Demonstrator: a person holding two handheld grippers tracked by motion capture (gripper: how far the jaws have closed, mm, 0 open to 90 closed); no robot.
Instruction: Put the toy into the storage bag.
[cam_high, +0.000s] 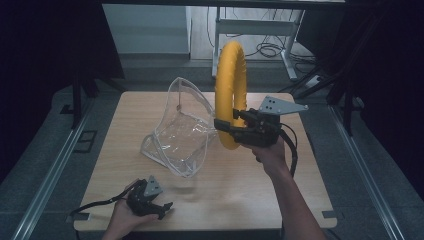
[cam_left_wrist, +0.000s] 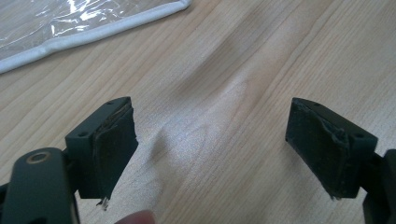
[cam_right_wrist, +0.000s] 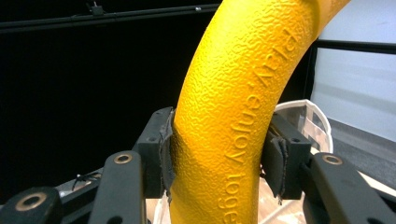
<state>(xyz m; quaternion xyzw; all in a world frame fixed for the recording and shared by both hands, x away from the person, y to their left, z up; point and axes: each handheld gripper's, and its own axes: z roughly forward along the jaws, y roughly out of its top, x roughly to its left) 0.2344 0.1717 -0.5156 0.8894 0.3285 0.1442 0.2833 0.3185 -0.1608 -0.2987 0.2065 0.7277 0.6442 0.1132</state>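
Above the right half of the light wooden table (cam_high: 240, 190), the right gripper (cam_high: 226, 125) clamps a yellow, pebble-textured foam ring (cam_high: 230, 90), held upright and clear of the tabletop. Its two black jaws press on opposite sides of the ring's lower arc; in the right gripper view the pads (cam_right_wrist: 166, 149) bite into the yellow surface (cam_right_wrist: 233, 116), which bears raised lettering along its curve. Just left of the ring, a clear plastic pouch with white piping (cam_high: 180, 135) stands open on the table, its mouth turned toward the ring; whether the two touch cannot be told. Near the table's front left edge, the left gripper (cam_high: 162, 209) rests low in the person's hand, jaws spread wide and holding nothing. The left gripper view shows bare wood between its pads (cam_left_wrist: 114, 149) and the pouch's white edge (cam_left_wrist: 93, 32) beyond.
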